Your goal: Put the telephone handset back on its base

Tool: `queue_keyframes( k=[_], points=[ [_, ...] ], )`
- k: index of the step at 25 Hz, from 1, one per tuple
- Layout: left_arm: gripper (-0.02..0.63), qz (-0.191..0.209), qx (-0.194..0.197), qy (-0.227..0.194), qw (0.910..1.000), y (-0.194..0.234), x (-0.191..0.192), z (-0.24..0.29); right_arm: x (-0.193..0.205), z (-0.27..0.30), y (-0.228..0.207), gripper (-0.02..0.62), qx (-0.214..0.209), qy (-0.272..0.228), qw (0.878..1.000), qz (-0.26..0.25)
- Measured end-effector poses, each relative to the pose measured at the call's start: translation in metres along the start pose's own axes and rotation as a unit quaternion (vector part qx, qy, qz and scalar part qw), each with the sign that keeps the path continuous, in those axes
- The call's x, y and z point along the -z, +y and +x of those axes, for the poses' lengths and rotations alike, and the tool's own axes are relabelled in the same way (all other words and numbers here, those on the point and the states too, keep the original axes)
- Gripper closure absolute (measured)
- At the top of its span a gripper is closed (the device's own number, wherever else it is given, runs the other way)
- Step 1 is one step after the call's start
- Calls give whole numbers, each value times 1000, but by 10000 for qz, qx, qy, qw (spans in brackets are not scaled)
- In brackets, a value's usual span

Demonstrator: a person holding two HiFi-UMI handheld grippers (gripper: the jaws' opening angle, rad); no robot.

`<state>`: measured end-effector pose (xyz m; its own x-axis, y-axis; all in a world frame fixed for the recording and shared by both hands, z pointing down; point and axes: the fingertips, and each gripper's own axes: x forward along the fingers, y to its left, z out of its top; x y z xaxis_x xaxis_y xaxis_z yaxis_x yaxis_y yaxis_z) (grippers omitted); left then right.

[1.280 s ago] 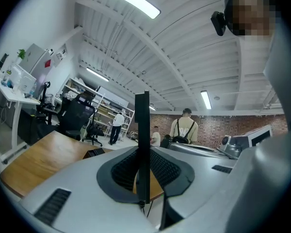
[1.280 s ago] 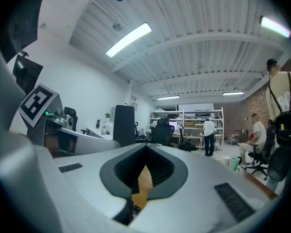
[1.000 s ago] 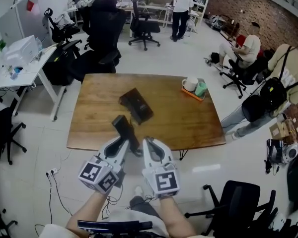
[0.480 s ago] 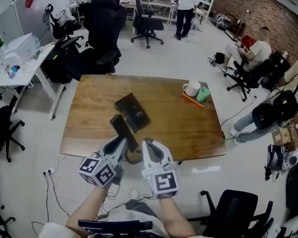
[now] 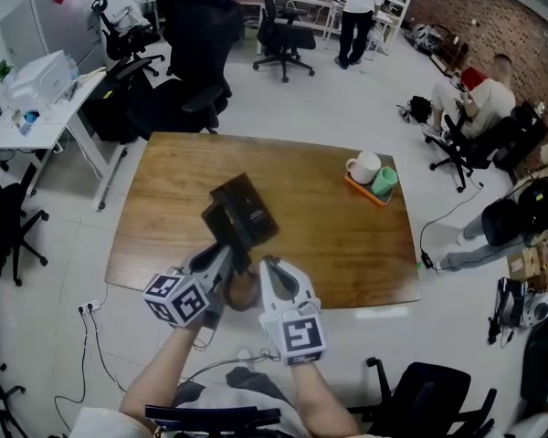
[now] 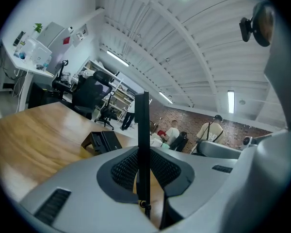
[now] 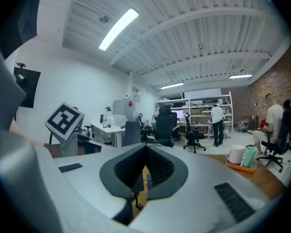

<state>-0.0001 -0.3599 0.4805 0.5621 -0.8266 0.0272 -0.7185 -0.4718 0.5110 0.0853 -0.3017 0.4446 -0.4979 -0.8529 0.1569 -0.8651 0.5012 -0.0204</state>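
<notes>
Bright ceiling strip light (image 7: 119, 29), soft shadows, fisheye distortion at edges

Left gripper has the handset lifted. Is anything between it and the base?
Nothing visible does. The left gripper grips the handset close to the base, and the left gripper view shows only bare table between them.

The handset (image 5: 228, 241) and base (image 5: 248, 203) are black, the table (image 5: 347, 235) brown wood-grain.
</notes>
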Motion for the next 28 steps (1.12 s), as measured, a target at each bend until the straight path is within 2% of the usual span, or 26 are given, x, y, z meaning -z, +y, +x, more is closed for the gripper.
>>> queue_keyframes(
  k=[4,8,12,17,23,28],
  points=[
    [540,-274,-80,114,9995,23,8,18,7,6,-11,597,-4,76,10000,29],
    [540,-489,-95,258,9984,41,19,36,21,10,-27,597,6,211,9996,-189],
    [540,-789,-94,409,9960,55,33,52,24,15,-35,597,50,216,9997,57],
    [540,-1265,-143,456,9908,77,46,67,30,21,-40,597,45,315,9995,76],
    [540,-1377,-217,630,9882,95,58,83,40,27,-52,597,80,401,9991,90],
    [540,-1691,-226,584,9836,106,56,91,46,29,-53,597,49,479,9988,113]
  ],
)
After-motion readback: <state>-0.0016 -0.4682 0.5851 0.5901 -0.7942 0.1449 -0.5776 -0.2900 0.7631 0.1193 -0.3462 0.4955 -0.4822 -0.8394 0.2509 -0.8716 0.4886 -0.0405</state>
